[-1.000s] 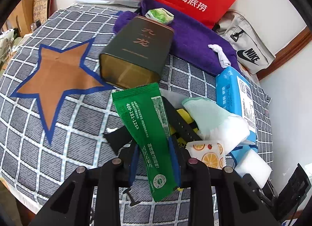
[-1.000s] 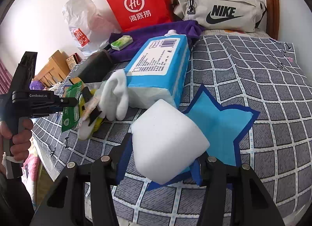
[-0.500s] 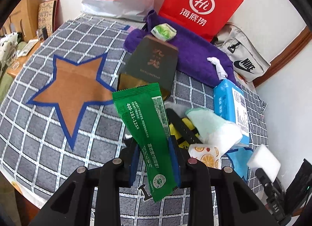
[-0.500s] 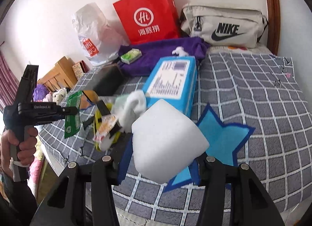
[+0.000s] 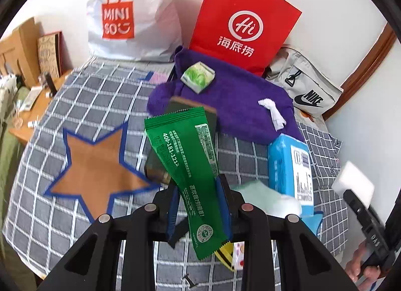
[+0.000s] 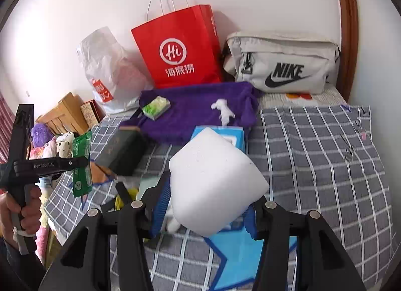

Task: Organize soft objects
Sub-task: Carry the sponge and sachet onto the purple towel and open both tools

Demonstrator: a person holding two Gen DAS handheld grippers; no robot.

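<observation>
My left gripper (image 5: 199,205) is shut on a long green sachet (image 5: 185,160), held in the air above the checked bedspread (image 5: 85,105). The same sachet (image 6: 81,165) shows in the right wrist view, pinched in that gripper by a hand. My right gripper (image 6: 205,210) is shut on a white sponge block (image 6: 213,180), lifted over a blue star patch (image 6: 238,258). An orange star patch (image 5: 97,168) lies on the left of the bed. A blue wipes pack (image 5: 288,165), a pale green sock (image 5: 265,195) and a dark tin (image 5: 160,170) lie below.
A purple towel (image 5: 238,105) at the back carries a small green tissue pack (image 5: 198,77) and a white scrap (image 5: 273,113). Behind stand a red paper bag (image 5: 243,22), a white plastic bag (image 5: 130,15) and a grey Nike bag (image 6: 283,62). A wooden side table (image 5: 27,115) is at the left.
Both grippers have risen from the bed with their loads. The sponge block left the blue star patch and the sachet came up clear of the pile; more of the wall and bags shows.
</observation>
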